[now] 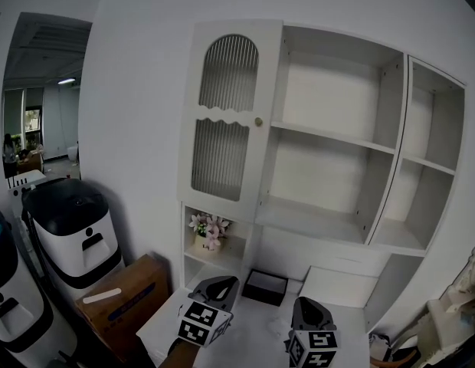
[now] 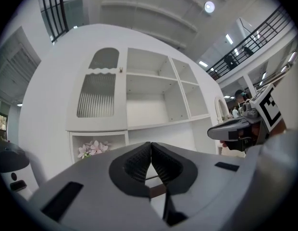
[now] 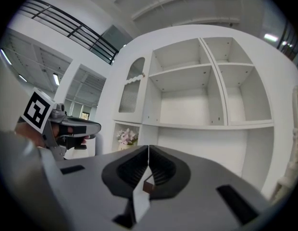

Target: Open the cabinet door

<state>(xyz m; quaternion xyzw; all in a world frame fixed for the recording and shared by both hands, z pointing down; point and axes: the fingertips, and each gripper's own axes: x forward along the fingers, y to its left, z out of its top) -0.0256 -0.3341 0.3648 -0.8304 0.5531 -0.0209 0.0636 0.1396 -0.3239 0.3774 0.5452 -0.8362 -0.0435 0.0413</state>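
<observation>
The cabinet door (image 1: 226, 121), arched and with ribbed glass panels, sits closed in the upper centre-left of the head view, its small round knob (image 1: 258, 122) on its right edge beside the open white shelves (image 1: 329, 129). Low in the frame, well below the door, the left gripper (image 1: 221, 284) and right gripper (image 1: 303, 305) hang side by side. Each has its jaws pressed together on nothing, with pink flowers (image 1: 209, 228) in the nook beneath the door.

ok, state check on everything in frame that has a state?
cabinet door: shut, flush with the frame
knob: nothing touching it
left hand-held gripper: jaws together, empty, away from the door
right hand-held gripper: jaws together, empty
open shelves: bare
flowers: upright in the niche under the door
</observation>
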